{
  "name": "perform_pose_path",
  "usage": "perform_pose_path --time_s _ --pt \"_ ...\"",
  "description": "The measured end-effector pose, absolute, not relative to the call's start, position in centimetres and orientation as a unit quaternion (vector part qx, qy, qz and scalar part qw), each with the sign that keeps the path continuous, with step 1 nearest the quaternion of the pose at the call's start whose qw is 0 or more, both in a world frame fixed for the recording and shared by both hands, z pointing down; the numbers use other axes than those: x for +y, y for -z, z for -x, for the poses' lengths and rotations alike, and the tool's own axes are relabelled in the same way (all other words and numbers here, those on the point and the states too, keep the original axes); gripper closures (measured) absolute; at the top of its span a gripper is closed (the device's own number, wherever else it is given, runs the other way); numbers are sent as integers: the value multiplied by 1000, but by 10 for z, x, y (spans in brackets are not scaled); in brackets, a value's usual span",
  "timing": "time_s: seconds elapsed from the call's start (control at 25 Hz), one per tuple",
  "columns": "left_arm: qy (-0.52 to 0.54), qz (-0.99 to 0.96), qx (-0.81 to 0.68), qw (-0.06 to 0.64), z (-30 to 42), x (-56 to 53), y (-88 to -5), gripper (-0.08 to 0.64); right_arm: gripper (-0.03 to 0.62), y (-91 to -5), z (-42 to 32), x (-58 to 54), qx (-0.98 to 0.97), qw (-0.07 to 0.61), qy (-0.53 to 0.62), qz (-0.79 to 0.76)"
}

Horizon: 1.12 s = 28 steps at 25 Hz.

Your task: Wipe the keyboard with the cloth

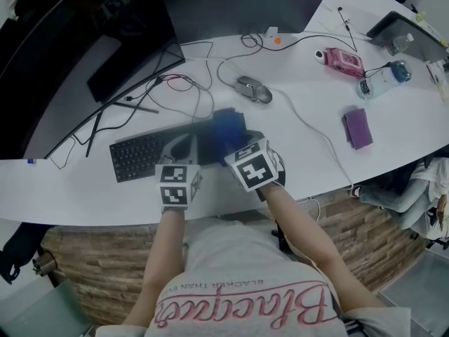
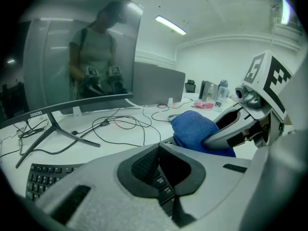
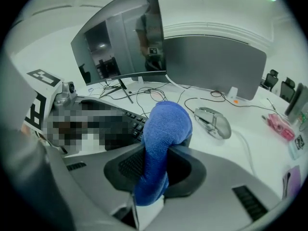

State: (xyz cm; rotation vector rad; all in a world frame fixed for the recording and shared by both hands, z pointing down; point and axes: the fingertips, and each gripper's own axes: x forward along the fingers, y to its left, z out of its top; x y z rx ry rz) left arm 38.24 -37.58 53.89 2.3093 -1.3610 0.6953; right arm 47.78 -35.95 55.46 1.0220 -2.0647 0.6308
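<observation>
The black keyboard [image 1: 140, 153] lies near the white desk's front edge, below a curved monitor. My right gripper [image 1: 230, 137] is shut on a blue cloth [image 1: 228, 126] and holds it over the keyboard's right end. In the right gripper view the cloth [image 3: 166, 124] bulges up out of the gripper [image 3: 161, 153], with keys [image 3: 131, 119] just behind. My left gripper [image 1: 184, 147] is over the keyboard's middle. Its jaws [image 2: 159, 150] meet at the tips with nothing held, and keys show beneath them. The cloth [image 2: 195, 129] sits just right of the left gripper.
A curved monitor [image 1: 84, 55] with a splayed stand and loose cables [image 1: 175, 83] stands behind the keyboard. A silver mouse [image 1: 252, 90], a pink device [image 1: 342, 60], a bottle [image 1: 382, 79] and a purple item [image 1: 358, 127] lie to the right. A second screen's back [image 1: 238, 9] stands further away.
</observation>
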Motion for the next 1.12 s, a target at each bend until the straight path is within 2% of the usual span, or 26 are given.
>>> perform_pose_path --time_s 0.4,1.12 --pt "-248 -828 -470 180 -408 -374 -537 555 503 -554 -523 -360 -781 359 -259 -440" --pt "-210 -851 -455 156 -415 -361 -513 555 503 -536 -609 -340 -692 363 -205 -590"
